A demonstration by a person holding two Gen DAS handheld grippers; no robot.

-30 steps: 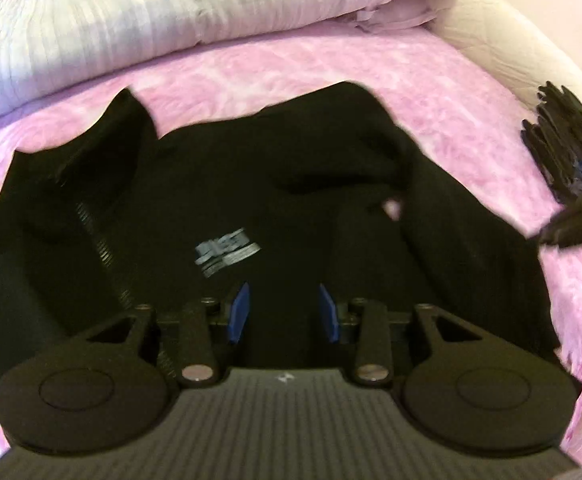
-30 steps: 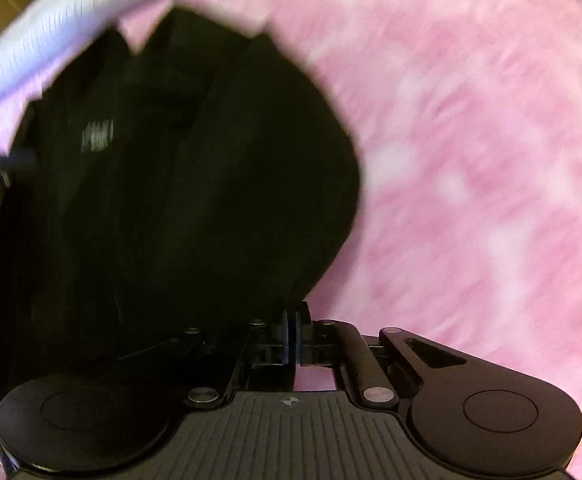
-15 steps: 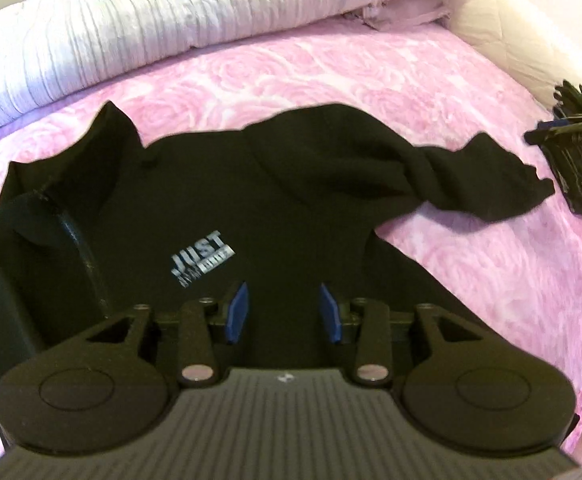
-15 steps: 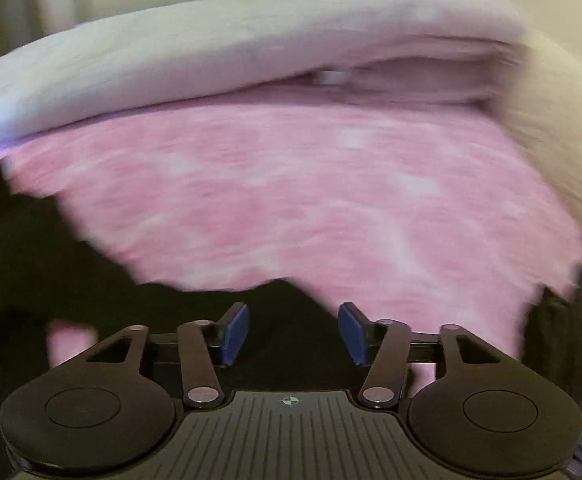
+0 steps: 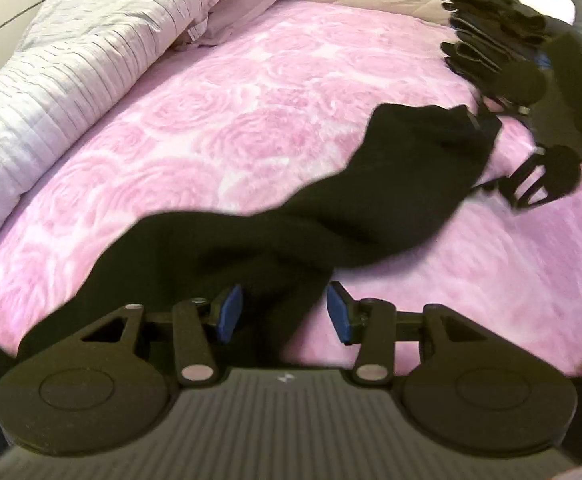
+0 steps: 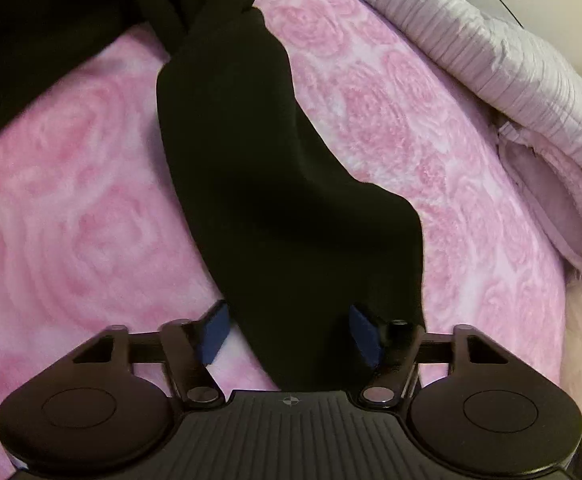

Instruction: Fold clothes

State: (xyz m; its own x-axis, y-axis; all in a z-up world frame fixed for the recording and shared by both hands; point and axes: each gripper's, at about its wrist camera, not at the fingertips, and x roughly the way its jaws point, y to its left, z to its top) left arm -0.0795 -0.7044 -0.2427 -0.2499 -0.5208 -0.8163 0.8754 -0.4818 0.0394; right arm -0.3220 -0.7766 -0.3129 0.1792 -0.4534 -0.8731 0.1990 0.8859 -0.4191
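Note:
A black jacket lies on the pink rose-patterned bedspread. Its sleeve stretches from the bottom left up to the right in the left wrist view. My left gripper hangs over the sleeve's near part, its jaws opening, with cloth between the blue pads and no pressure on it. My right gripper sits at the sleeve's far end. In its own view the sleeve runs down between the jaws of the right gripper, which are closing. Pink bedspread still shows beside the left pad.
A rolled grey-white quilt lines the far left side of the bed, and the same quilt fills the upper right of the right wrist view. A lilac pillow sits beside it. A black ridged shape shows behind the right gripper.
The left view has swung right from the jacket's chest logo to the sleeve. The right gripper went from shut to wide open, rolled and dropped over the sleeve's end, which now lies stretched out.

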